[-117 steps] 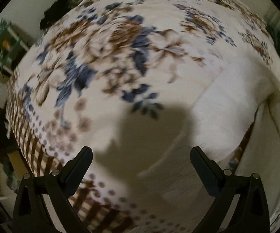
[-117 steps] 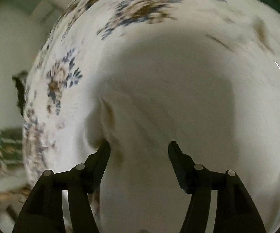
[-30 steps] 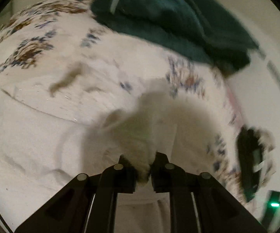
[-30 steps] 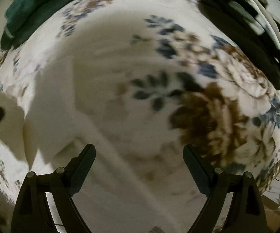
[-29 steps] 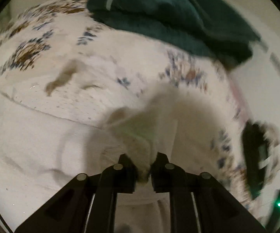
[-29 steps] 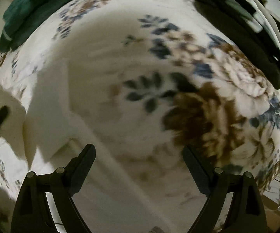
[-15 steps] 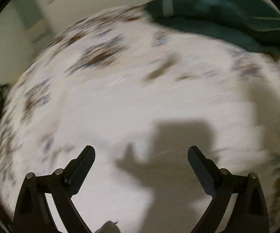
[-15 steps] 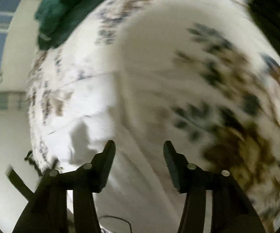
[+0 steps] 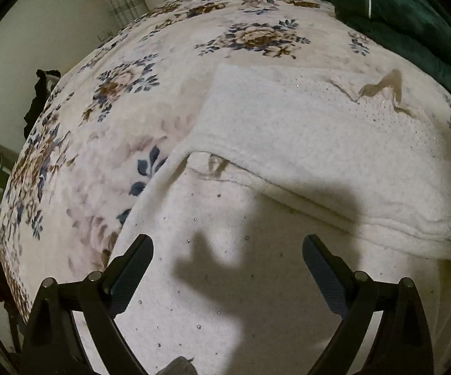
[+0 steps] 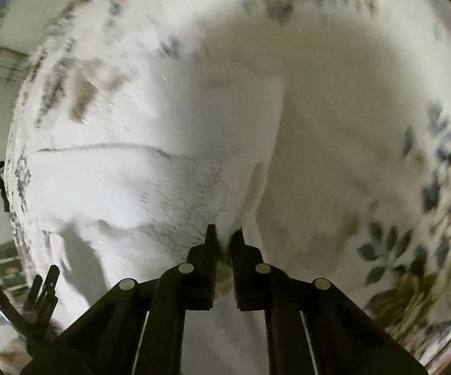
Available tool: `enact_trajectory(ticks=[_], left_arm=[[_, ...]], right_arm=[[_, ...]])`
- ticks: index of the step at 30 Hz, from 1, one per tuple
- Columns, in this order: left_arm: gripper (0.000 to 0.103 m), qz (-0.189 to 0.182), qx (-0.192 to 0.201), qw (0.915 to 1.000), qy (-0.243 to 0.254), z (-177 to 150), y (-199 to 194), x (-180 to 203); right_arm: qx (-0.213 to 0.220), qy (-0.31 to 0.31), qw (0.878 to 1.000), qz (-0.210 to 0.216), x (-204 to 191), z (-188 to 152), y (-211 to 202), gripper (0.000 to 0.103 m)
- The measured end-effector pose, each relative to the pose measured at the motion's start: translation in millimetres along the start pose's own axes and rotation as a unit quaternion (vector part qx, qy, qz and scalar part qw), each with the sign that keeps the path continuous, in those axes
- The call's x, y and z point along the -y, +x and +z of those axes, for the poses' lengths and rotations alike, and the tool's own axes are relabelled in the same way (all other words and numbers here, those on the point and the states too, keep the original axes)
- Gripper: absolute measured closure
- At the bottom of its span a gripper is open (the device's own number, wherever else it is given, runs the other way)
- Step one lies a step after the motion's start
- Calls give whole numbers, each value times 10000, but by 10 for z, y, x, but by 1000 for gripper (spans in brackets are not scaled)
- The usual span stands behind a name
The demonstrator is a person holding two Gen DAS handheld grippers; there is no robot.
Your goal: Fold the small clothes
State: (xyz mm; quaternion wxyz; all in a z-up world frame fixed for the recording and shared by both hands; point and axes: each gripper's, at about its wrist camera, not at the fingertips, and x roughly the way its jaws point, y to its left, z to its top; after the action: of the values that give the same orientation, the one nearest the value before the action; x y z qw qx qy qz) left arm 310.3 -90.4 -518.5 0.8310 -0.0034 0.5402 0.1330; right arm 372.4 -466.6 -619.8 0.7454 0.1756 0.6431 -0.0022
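White knit garment spread on floral blanket, mid-bed, partly folded already: one panel turned over w/ fold edge running across the middle, thick doubled edge lower right in left wrist view. Small sparkly dots in the knit. Brownish marks near far edge, prob. print or trim, can't tell.

Left gripper spread wide, nothing between fingers, hovering low over near part of garment; shadow cast on cloth below. Right gripper pinched nearly closed on an edge of the white cloth, a bunch of fabric caught between tips; right wrist view blurred, so exact spot on garment unclear – looks like a side edge or corner.

Progress est.: roughly halfway. One fold visibly in place; piece not yet compact, large flat area left, and at least one more fold across prob. needed, then smoothing.

Dark green clothes piled at far right corner of bed, apart from the white piece – whether done or waiting, can't tell.
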Motion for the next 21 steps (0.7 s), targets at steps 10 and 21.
enact_trajectory(ticks=[10, 21], left_arm=[[6, -307, 26, 9995, -43, -38, -50, -221], [0, -655, 86, 9973, 309, -166, -33, -4]], right_arm=[[-346, 1056, 9931, 383, 576, 379, 105, 63], [-919, 1513, 9679, 1784, 1013, 1178, 1040, 83]])
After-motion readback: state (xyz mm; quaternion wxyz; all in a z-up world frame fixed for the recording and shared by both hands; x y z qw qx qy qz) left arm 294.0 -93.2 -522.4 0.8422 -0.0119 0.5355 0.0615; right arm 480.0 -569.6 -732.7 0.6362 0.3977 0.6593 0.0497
